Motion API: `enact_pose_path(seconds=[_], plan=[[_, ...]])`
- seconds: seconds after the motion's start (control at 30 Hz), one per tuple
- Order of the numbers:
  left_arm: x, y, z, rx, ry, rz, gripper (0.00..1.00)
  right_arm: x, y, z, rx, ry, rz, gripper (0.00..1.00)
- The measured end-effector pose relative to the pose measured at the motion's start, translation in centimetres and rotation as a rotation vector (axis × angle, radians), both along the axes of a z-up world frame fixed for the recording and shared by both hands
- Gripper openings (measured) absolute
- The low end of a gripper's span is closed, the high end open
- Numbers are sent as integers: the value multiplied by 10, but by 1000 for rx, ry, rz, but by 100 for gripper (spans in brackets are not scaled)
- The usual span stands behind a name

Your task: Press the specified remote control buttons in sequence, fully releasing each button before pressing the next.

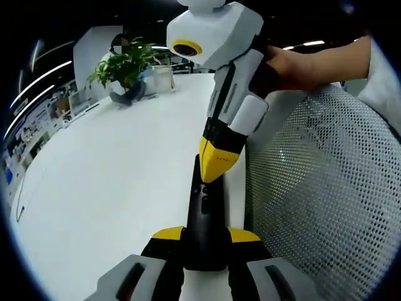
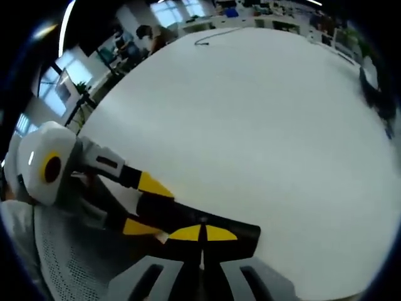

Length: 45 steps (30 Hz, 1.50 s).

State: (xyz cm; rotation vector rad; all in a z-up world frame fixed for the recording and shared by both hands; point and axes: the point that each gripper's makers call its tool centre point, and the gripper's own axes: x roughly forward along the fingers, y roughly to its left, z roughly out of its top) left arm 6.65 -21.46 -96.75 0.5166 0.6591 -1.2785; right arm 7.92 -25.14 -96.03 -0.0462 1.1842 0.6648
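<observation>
One black remote control (image 1: 205, 219), a long slim bar with small raised buttons along its top face, was clamped at its near end between the yellow-tipped jaws of the left gripper (image 1: 205, 241). It pointed away over the near edge of the surface (image 1: 113, 188), beside a chair back.

The right gripper (image 1: 218, 164) came down from above in the left gripper view, held by a person's hand (image 1: 282, 66). Its two yellow tips sat pressed together and rested on the remote's top face, about midway along. In the right gripper view the same closed tips (image 2: 202, 234) touched the remote (image 2: 207, 221), with the left gripper (image 2: 141, 204) grasping it from the left side.

The surface was one broad, smooth, white, rounded tabletop, with wide open room beyond the remote. One potted plant (image 1: 123, 69) with green leaves stood at its far edge, well apart from both grippers, next to a clear container (image 1: 163, 79). One white mesh chair back (image 1: 326, 194), perforated and curved, stood just beside the remote. A thin dark cable (image 2: 216, 36) lay at the far edge in the right gripper view
</observation>
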Motion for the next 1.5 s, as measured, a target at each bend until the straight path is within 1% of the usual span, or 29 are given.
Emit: enact_pose_path(seconds=[0.07,0.13,0.33,0.43,0.5,0.57,0.67,0.8,0.93,1.03,1.17,1.5], plan=[[0,0,0,0,0,0,24,0,-1,0,0,-2,1,0],[0,0,0,1,0,1,24,1,-2,0,16,9,-13,0],[0,0,0,-2,1,4,24,3,-2,1,61,69,-103,0],[0,0,0,-2,0,7,24,1,-4,3,79,98,-126,0],[0,0,0,-2,0,7,24,3,-5,6,97,96,-152,0],[0,0,0,-1,1,9,24,2,-7,10,119,113,-180,0],[0,0,0,-1,0,9,24,-1,-10,9,127,149,-211,0],[0,0,0,-1,-1,9,24,-2,-13,10,127,163,-230,0],[0,0,0,0,-1,9,24,-5,-14,9,119,176,-235,0],[0,0,0,1,-1,8,24,-6,-16,7,96,177,-232,0],[0,0,0,2,-1,7,24,-6,-15,6,94,178,-224,0],[0,0,0,4,0,8,24,-8,-15,1,56,184,-198,0]])
